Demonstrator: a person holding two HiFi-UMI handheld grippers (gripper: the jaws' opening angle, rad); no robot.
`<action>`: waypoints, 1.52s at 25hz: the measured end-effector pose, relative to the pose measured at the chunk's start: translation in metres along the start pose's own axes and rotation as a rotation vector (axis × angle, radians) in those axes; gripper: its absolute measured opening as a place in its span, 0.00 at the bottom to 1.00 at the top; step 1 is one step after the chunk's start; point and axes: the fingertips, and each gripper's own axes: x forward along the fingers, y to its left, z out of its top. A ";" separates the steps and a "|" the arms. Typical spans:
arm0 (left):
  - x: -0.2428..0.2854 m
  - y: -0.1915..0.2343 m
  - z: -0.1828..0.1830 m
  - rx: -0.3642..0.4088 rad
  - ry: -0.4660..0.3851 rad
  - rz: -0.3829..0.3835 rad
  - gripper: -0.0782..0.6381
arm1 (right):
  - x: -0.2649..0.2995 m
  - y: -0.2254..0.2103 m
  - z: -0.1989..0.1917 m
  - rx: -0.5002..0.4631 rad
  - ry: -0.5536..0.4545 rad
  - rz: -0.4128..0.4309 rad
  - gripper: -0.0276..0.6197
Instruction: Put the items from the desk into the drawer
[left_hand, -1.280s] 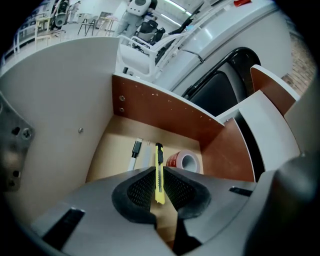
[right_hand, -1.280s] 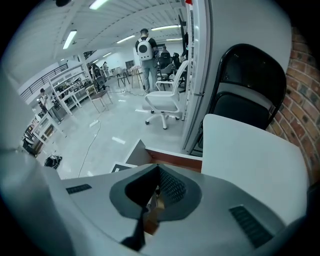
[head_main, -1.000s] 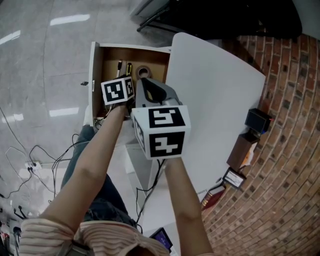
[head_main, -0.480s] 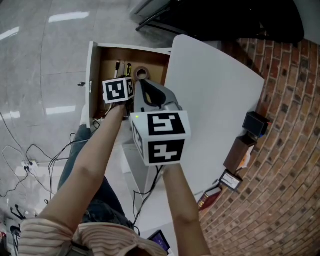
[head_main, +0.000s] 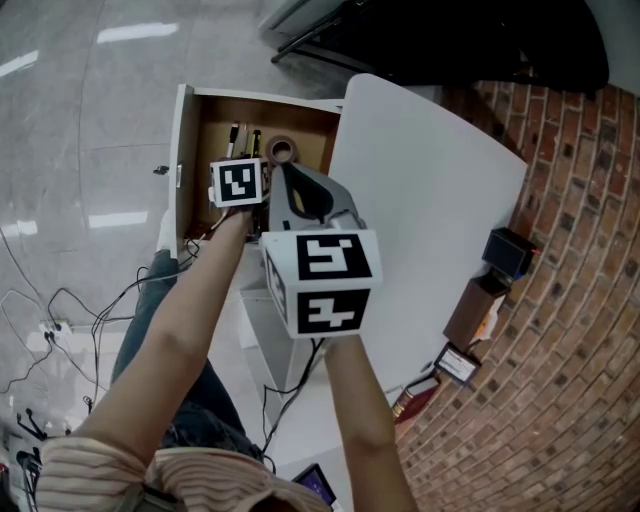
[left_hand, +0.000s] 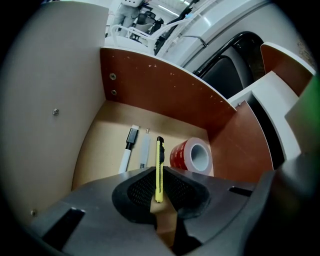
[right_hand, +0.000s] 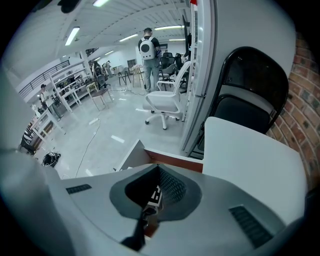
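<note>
We pinch a yellow utility knife (left_hand: 159, 162) in our left gripper (left_hand: 159, 175) above the open drawer (left_hand: 97, 145), its long axis pointing at the far wall, left of the red tape roll (left_hand: 192, 156). Our right gripper (right_hand: 158, 169) is pressed together, empty.

Drawer (left_hand: 150, 95) floor bare near left wall; marker (left_hand: 129, 147), tape roll (left_hand: 192, 156) line back

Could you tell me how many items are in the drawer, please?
4: a marker leftmost, a pale stick beside it, a yellow knife held by the left gripper, a red tape roll rightmost. The gripper may hide others.
</note>
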 end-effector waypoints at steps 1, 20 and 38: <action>0.000 0.004 -0.002 0.004 0.013 0.022 0.18 | 0.000 0.000 -0.001 0.000 0.001 0.001 0.07; 0.002 0.002 0.005 0.062 0.010 0.033 0.17 | 0.002 -0.001 0.003 -0.002 0.000 -0.002 0.07; -0.002 -0.003 0.012 0.095 -0.040 0.022 0.21 | 0.000 -0.003 0.004 -0.010 -0.011 -0.016 0.07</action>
